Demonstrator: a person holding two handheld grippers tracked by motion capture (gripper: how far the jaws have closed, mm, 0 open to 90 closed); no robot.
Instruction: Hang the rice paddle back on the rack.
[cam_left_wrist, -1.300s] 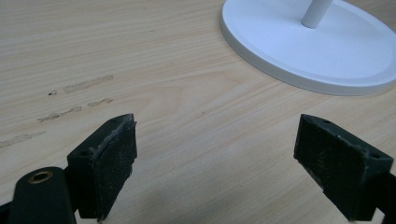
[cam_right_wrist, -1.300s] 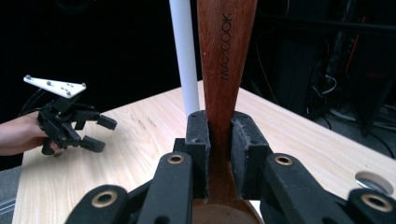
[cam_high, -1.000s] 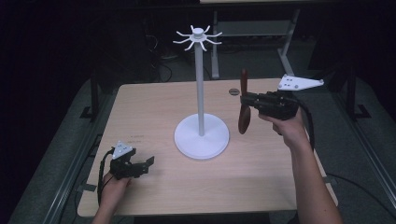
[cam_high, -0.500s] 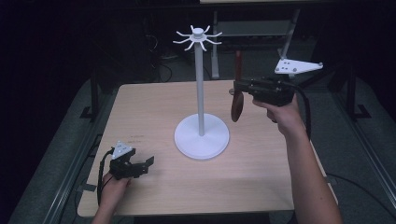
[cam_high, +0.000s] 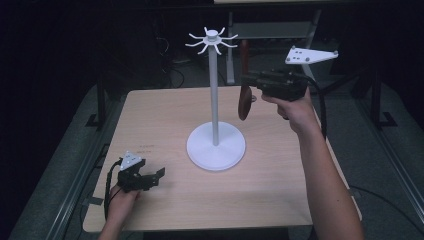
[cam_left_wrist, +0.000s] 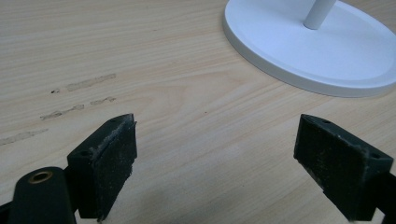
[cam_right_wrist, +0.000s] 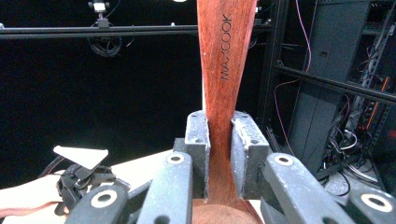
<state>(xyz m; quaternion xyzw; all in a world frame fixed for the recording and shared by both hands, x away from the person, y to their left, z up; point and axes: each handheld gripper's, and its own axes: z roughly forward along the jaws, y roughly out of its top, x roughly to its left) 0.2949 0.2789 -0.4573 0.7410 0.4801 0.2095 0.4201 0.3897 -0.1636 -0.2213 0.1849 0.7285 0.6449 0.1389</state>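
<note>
L gripper (cam_high: 159, 174): I've got it parked low at the near-left corner of the table (cam_high: 150, 120), jaws wide apart w/ nothing between them. In the left gripper view the pads (cam_left_wrist: 109, 163) are black, flat-faced, dusty and scuffed.
Table edge, left: near and left edges sit just beside the L hand (cam_high: 121, 205); dark floor beyond.
Open room, left-centre: bare top from the L gripper across to the stand base (cam_high: 216, 147); gripper and base well apart.
Table surface: pale wood grain, matte, a few faint scuff streaks (cam_left_wrist: 77, 95) in the left gripper view.
Stand: white, round flat base w/ a smooth raised rim, thin straight pole (cam_high: 214, 92), upright, mid-table. Top is a small hub w/ short curved hooks (cam_high: 212, 40) fanning out like spokes.
Gap stand–spoon: clear air between pole and spoon, not touching.
Spoon (cam_high: 244, 97): wooden, reddish-brown, held up in the air right of the pole, over the far-right part of the table. Handle up, rounded bowl hanging down. Grain shows, "MAXCOOK" stamped along the handle (cam_right_wrist: 226, 46).
R gripper (cam_high: 250, 80): I see it clamped on the spoon, both pads pressed flat on the narrow part of the handle just above the bowl. It points level toward the pole, below hook height.
R side: forearm (cam_high: 325, 175) crosses the table's right edge; dark racks and cables behind.
</note>
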